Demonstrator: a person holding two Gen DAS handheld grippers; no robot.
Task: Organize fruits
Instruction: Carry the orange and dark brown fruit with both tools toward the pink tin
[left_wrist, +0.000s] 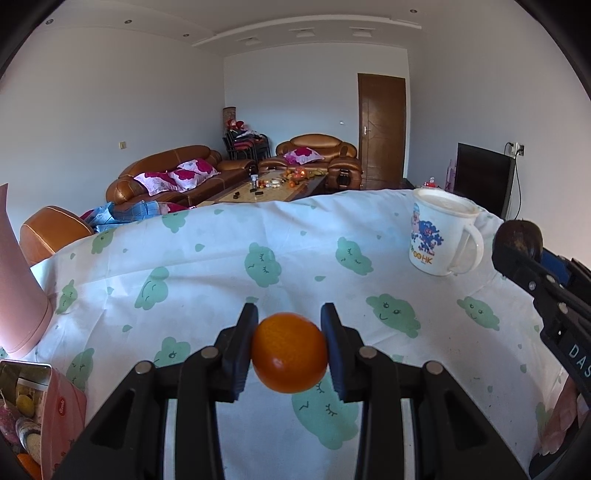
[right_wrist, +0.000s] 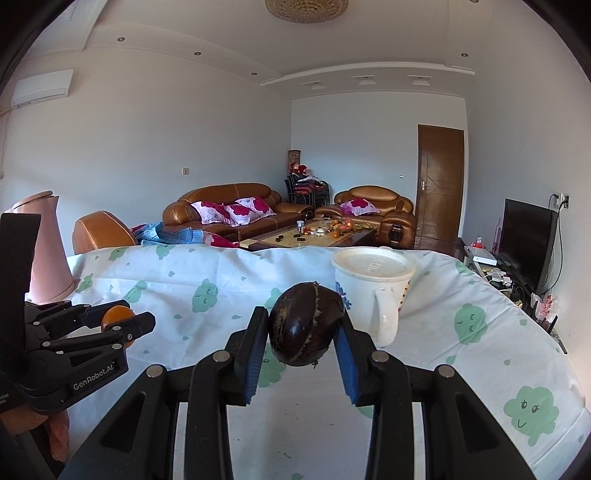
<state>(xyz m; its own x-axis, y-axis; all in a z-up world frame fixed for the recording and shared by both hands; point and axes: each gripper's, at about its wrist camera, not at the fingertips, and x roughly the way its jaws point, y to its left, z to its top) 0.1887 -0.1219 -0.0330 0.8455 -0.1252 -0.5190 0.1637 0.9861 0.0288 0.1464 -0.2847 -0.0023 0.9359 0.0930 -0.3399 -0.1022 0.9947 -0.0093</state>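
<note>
We carry both fruits above the cloud-print tablecloth (left_wrist: 221, 266): our left gripper (left_wrist: 289, 349) clamps a round orange tangerine (left_wrist: 289, 352), our right gripper (right_wrist: 301, 332) a dark brown wrinkled fruit (right_wrist: 304, 323). Neither is placed yet; the pink tin box (left_wrist: 55, 410) at the table's left edge likely awaits.

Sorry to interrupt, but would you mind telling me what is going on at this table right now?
A person is sorting fruit with a handheld tool in each hand. The left tool is clamped on an orange, held above the cloud-print tablecloth. The right tool grips a dark brown fruit near the white mug. A pink tin at the left edge already holds some produce.
</note>
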